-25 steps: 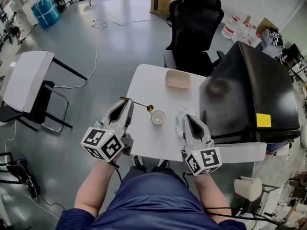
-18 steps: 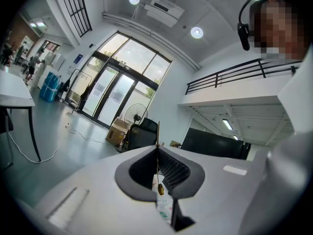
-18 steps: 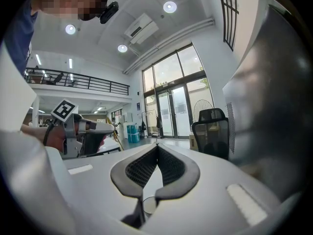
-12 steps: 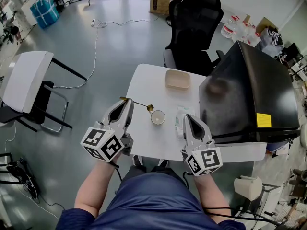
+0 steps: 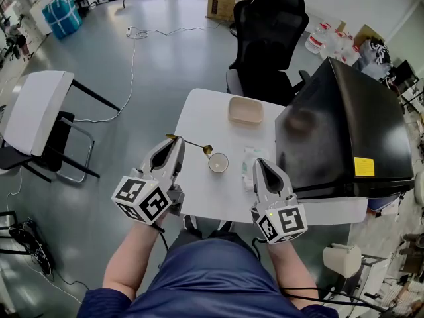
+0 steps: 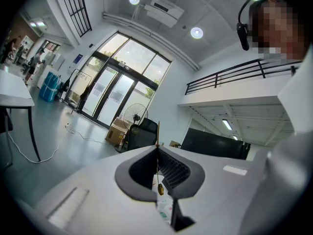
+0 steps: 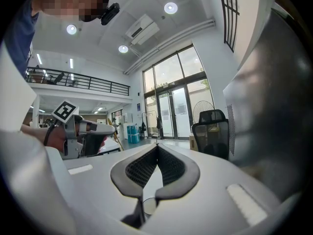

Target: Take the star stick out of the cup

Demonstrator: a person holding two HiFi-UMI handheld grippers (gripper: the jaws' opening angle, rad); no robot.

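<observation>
A white table [image 5: 205, 121] stands in the middle of the floor. A big black box-shaped unit [image 5: 344, 124] sits at its right edge and a black office chair [image 5: 268, 25] at its far side. The person's two bare forearms reach forward from the near edge, each hand behind a marker cube, with both grippers lying low and pointing away over the tabletop.

The left gripper [image 5: 177, 140] lies over the table's left edge, angled slightly to the right. Its jaws are pinched on the star stick [image 5: 189, 142]; the left gripper view shows the thin rod [image 6: 160, 189] clamped between the ribbed pads. The right gripper [image 5: 257, 161] lies near the right side over a pale packet [image 5: 246, 154], its jaws pressed together with nothing between them.

A beige dish [image 5: 246, 109] rests toward the far edge. The white cup [image 5: 218, 162] stands between the two grippers. The stick runs from the left jaws rightward, and its gold end is just beside the cup's far left rim; I cannot tell whether they touch.
</observation>
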